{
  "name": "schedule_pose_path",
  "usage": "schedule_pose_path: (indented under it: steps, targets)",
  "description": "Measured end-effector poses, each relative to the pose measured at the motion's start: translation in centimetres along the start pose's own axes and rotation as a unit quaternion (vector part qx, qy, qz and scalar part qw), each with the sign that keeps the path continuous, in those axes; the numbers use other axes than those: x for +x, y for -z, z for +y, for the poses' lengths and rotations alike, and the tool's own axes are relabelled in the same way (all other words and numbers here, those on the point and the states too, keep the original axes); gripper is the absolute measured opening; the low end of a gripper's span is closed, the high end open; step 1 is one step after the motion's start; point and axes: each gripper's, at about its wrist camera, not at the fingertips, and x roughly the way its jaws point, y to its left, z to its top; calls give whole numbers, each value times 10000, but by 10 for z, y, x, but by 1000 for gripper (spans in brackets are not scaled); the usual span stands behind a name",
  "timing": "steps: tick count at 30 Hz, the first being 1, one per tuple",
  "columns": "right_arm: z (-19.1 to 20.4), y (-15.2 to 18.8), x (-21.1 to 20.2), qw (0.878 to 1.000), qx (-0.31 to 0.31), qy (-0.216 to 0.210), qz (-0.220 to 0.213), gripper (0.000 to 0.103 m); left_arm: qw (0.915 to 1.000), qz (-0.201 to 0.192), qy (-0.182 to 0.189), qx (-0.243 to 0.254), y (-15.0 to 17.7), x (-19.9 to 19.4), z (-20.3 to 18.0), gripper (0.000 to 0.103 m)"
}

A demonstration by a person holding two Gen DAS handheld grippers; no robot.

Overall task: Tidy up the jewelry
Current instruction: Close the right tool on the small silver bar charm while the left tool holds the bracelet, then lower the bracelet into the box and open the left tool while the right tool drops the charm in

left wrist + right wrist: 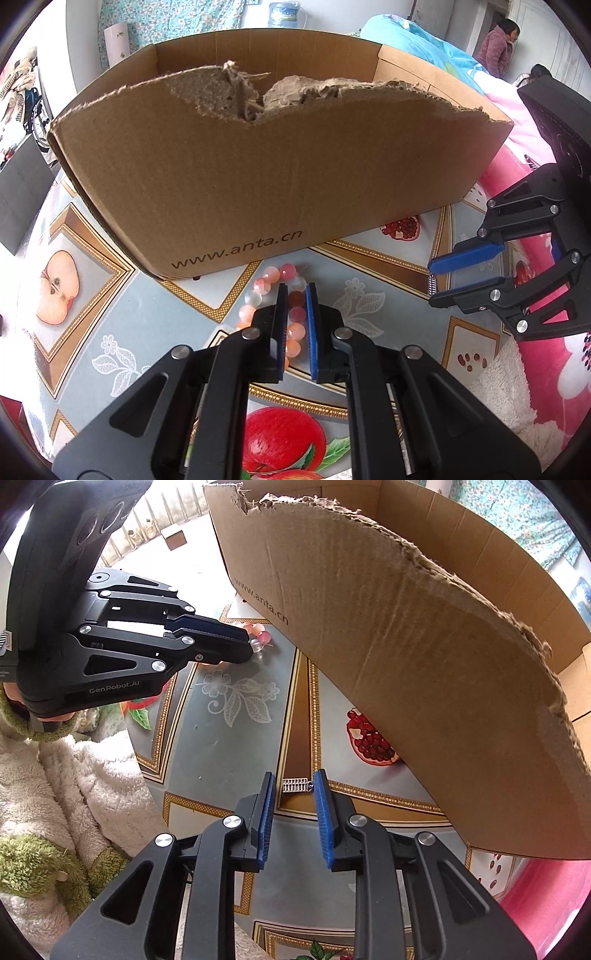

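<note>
Left claw: black linkage arms, ribbed blue pads, closed down on one side of the bead bracelet; several beads sit between the pads.
Right claw: same build, pads parted, nothing held; silver charm lies on the table just ahead of the tips, between them.
Cardboard box: biggest item, brown corrugated, open top, near wall's upper edge torn ragged with fuzzy exposed fluting; "www.anta.cn" printed low on the near wall. Sits on the table behind both jewelry pieces.
Table: glossy grey-blue cover, gold woven-look borders, white lace-flower motifs, printed fruit (halved apple, red apple, pomegranate).
Bed: pink and blue quilt, to the right past the table.
Fleece sleeve: white, fluffy, green trim, at the left claw's handle.
Bead bracelet: round translucent beads, pink/orange/clear, loop lying on the table just in front of the box.
Silver charm: small flat rectangular metal piece with ribbed bars, on a brown band of the cover.
</note>
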Motion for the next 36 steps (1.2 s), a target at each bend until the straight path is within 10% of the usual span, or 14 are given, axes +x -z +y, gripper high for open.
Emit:
schedule_pose_path:
  steps: [20, 36]
  targets:
    - [6, 11, -22, 9976, 429, 349, -421, 14, 9993, -236, 288, -74, 5, -11, 11, 8]
    - [-12, 2, -145, 9767, 908, 432, -1897, 15, 9755, -1051, 1914, -264, -17, -105, 28, 8]
